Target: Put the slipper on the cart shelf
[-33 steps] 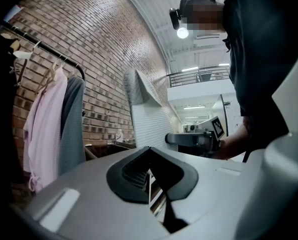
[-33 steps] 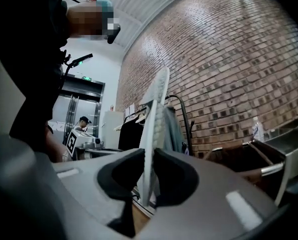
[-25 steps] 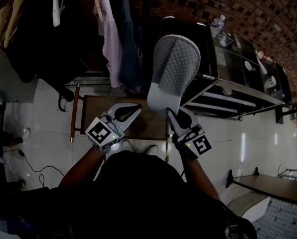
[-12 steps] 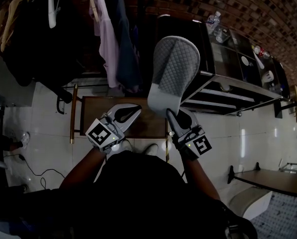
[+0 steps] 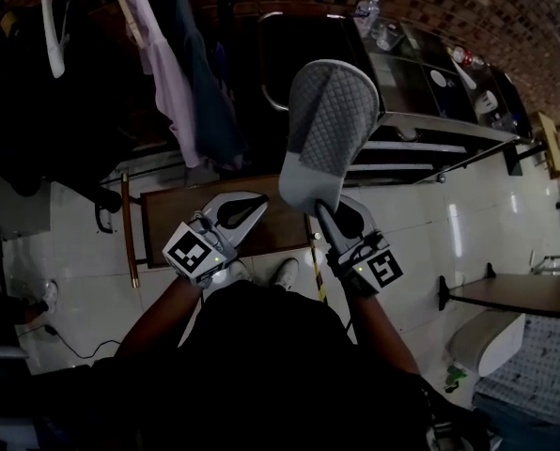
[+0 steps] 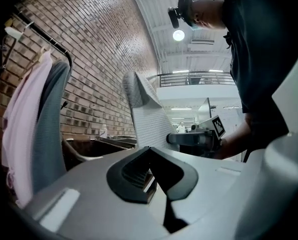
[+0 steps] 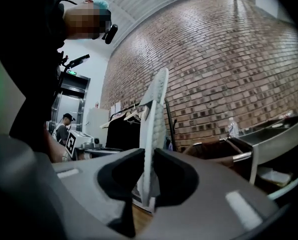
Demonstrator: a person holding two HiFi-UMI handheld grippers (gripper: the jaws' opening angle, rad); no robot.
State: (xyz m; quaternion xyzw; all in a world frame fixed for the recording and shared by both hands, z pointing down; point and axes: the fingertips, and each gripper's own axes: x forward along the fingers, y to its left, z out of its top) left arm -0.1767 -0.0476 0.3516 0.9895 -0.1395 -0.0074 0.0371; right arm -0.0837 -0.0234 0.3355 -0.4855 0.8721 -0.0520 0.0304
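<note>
A grey quilted slipper (image 5: 327, 130) stands upright in the air, sole side toward me. My right gripper (image 5: 332, 216) is shut on its lower end. In the right gripper view the slipper (image 7: 156, 114) runs edge-on between the two dark pads of my right gripper (image 7: 150, 179). My left gripper (image 5: 235, 216) hovers just left of it, shut and holding nothing. In the left gripper view, my left gripper (image 6: 151, 176) points past the slipper (image 6: 146, 114). The metal cart (image 5: 421, 125) with its shelves stands beyond the slipper, to the right.
A clothes rack with hanging garments (image 5: 158, 73) fills the upper left. A low wooden table (image 5: 177, 219) sits under my left gripper. A water bottle (image 5: 363, 7) and small items stand on the cart top. Another table (image 5: 515, 294) is at the right.
The view has swung: cart and clothes rack have slid left and up in the picture. Both grippers and the held slipper keep the same pose relative to me.
</note>
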